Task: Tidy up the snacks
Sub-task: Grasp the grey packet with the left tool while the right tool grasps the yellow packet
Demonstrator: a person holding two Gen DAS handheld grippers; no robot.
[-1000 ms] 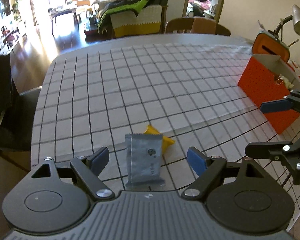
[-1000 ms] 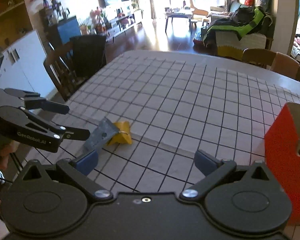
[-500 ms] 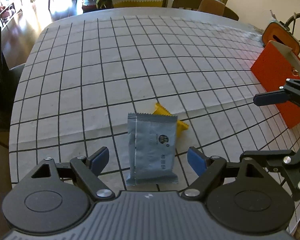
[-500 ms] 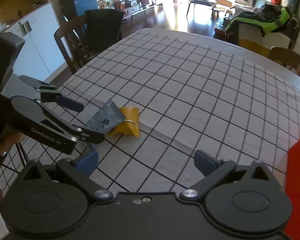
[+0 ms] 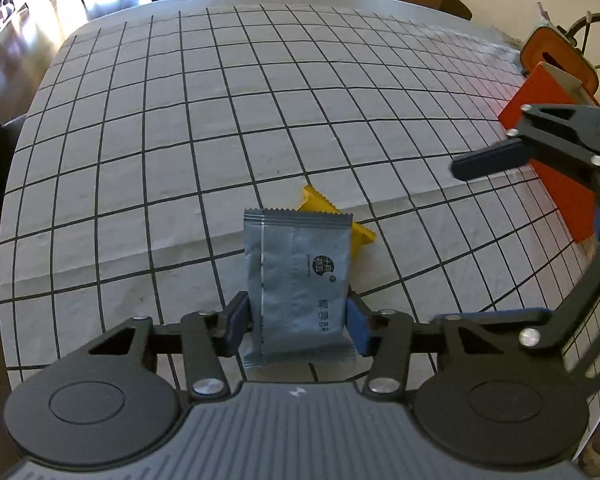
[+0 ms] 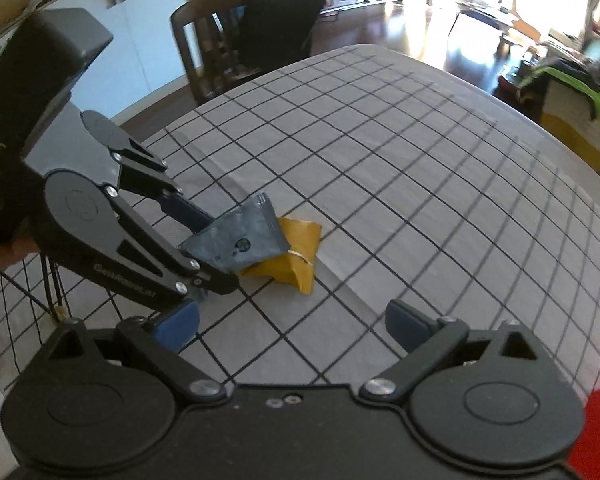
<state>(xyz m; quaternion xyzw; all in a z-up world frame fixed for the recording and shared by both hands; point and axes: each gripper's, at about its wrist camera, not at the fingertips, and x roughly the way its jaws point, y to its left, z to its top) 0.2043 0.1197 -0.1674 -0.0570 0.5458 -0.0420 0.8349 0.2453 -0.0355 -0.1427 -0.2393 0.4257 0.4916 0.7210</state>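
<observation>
With the left tool (image 5: 298,322) pinching only the grey foil snack packet's (image 5: 300,276) lower edges and the right tool (image 6: 292,326) wide and unladen, the slick packet could buckle and slip out on lifting.

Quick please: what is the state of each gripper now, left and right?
Left gripper: closed on the grey snack packet.
Right gripper: open, holding nothing.

grey packet (image 5: 298,276); yellow packet (image 6: 296,256); orange box (image 5: 556,156); white tablecloth (image 5: 180,140), black grid
</observation>
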